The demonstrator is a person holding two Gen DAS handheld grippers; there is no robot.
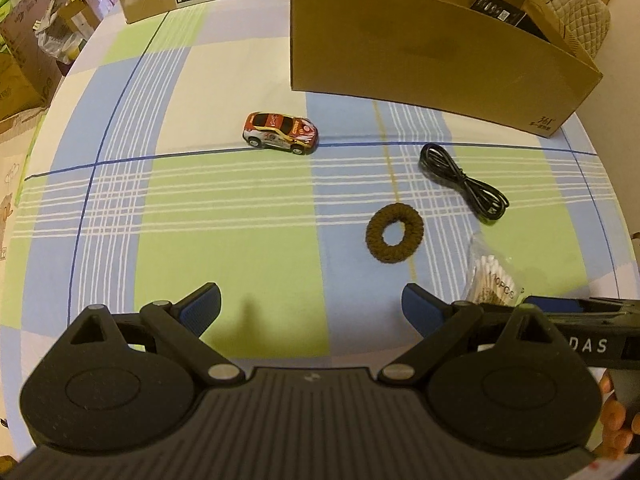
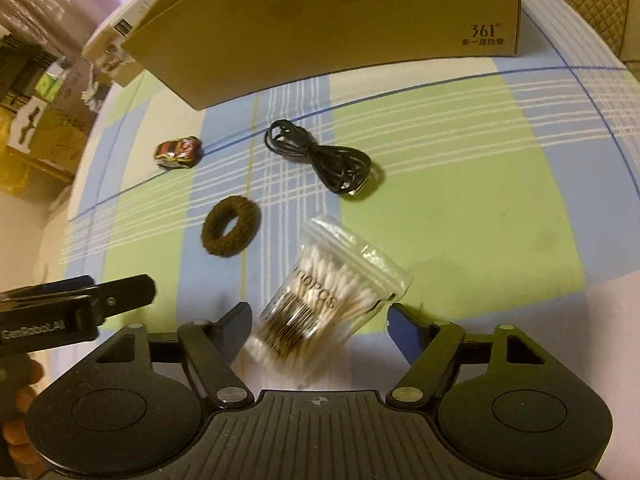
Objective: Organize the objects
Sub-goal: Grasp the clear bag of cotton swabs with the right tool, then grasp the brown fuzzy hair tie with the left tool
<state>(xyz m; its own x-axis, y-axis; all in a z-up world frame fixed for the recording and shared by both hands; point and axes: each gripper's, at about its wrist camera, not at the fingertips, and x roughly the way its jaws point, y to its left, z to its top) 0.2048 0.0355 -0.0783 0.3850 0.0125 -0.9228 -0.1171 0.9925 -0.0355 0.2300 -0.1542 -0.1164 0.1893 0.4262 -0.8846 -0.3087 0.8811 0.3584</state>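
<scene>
On the checked tablecloth lie a red-and-white toy car, a coiled black cable, a brown hair scrunchie and a clear bag of cotton swabs. My right gripper points steeply down with the swab bag between its fingers; the right pad stands clear of the bag, so it is open. My left gripper is open over bare cloth, left of the scrunchie, with nothing between its fingers.
An open cardboard box stands at the back of the table, behind the car and cable. More cartons and clutter sit beyond the table's left edge. A quilted chair back shows at the far right.
</scene>
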